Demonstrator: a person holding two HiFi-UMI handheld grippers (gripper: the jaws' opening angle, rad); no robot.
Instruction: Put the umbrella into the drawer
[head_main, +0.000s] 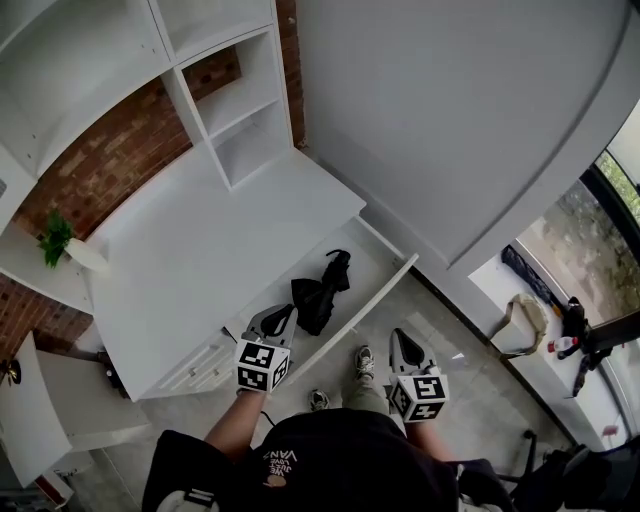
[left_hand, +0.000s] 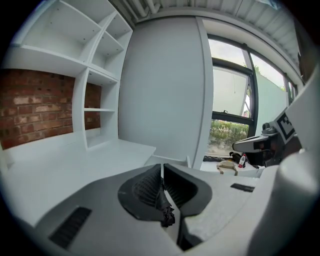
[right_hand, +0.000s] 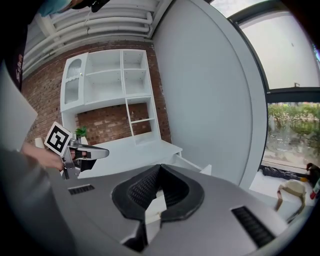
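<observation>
Umbrella (head_main: 322, 290) lies in the open drawer (head_main: 372, 262). I see my left claw (head_main: 288, 316) and right claw (head_main: 401, 337) both pinched shut, near it.

Open drawer (head_main: 385, 290) reachable from above; umbrella (head_main: 322, 290) occupies its middle. Wall (head_main: 450, 120) flanks right; shelves (head_main: 240, 110) crowd desk (head_main: 190, 260) rear.

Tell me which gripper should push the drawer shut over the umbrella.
Probably right: the right gripper sits outside the drawer front, facing it; the left gripper hangs over the drawer, beside the umbrella.
</observation>
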